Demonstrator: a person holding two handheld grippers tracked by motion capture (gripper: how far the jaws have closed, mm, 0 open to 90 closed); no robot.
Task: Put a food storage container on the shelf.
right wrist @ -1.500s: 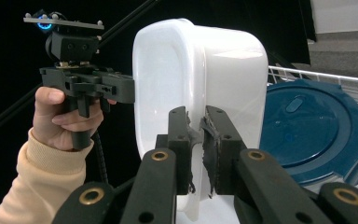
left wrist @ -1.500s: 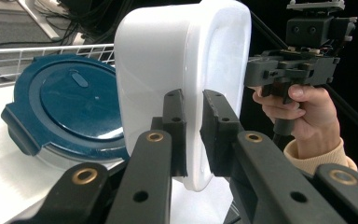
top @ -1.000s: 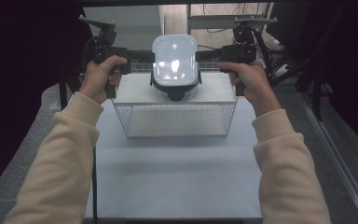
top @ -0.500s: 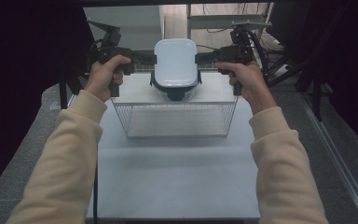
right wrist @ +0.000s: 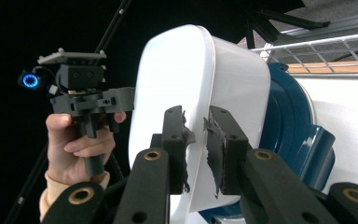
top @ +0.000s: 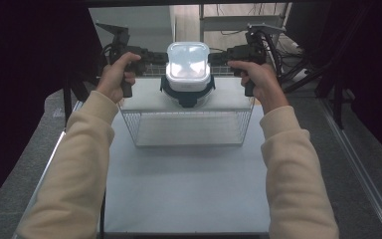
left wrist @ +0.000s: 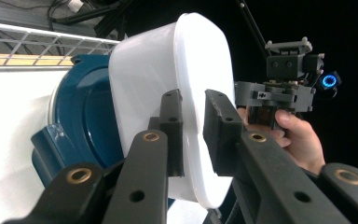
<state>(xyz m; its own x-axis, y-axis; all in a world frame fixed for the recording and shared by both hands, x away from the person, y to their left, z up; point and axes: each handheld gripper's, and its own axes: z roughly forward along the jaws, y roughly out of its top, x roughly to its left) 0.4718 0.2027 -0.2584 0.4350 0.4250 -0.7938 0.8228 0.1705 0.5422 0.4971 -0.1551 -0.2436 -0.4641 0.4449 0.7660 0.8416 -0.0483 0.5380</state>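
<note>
Two grippers clamp a white tub's rim from opposite sides above a wire rack.

High view: the white tub (top: 187, 66) sits in a blue base (top: 187, 94) on the wire rack (top: 186, 117), with the bare table (top: 186, 184) nearer the person.
Left gripper view: the left gripper (left wrist: 193, 126) pinches the tub's rim edge.
Right gripper view: the right gripper (right wrist: 196, 142) pinches the opposite rim.

Glossy white plastic lid (left wrist: 186, 93) (smooth), wire-mesh metal rack (top: 189, 127).
</note>
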